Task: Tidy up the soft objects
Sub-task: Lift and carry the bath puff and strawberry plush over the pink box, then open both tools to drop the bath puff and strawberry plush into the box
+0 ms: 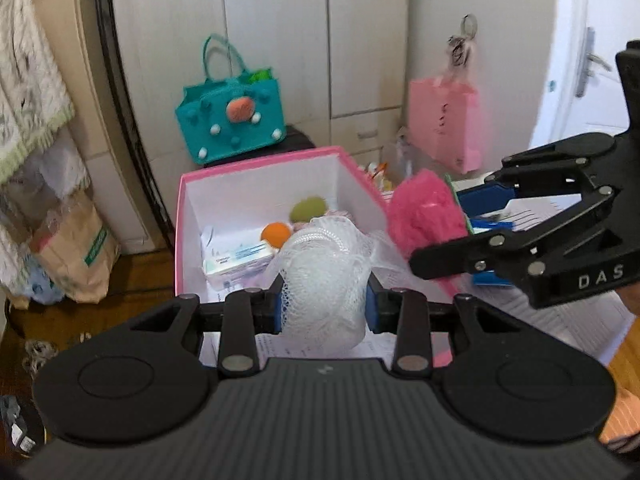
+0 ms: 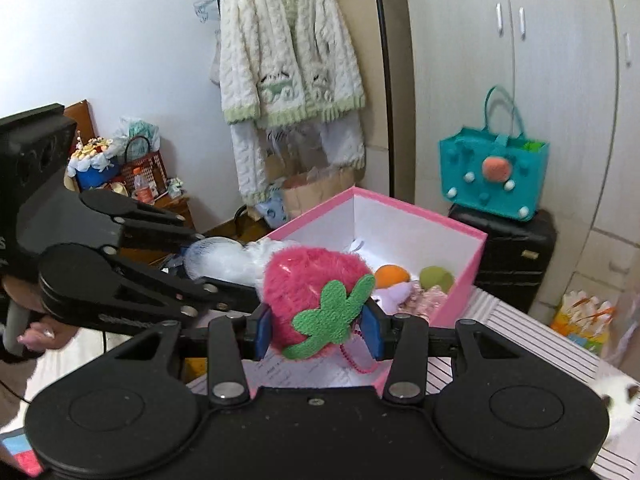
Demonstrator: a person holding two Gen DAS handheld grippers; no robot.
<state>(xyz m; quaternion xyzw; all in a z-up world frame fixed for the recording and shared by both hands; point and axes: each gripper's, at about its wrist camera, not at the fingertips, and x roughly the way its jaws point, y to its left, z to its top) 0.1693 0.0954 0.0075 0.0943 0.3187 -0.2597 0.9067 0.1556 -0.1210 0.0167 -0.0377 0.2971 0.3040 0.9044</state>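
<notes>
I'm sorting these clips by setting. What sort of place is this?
Most likely a home bedroom: a tall wardrobe with white handles, a fluffy cardigan on a hanger, and a black suitcase with a teal felt bag on it.

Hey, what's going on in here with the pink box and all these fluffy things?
A person is sorting soft items with a hand-held gripper in each hand. The left hand-held gripper is shut on a white mesh sponge, and the right hand-held gripper is shut on a pink plush strawberry. Both are held by the open pink box, which already contains an orange ball and a green ball.
</notes>
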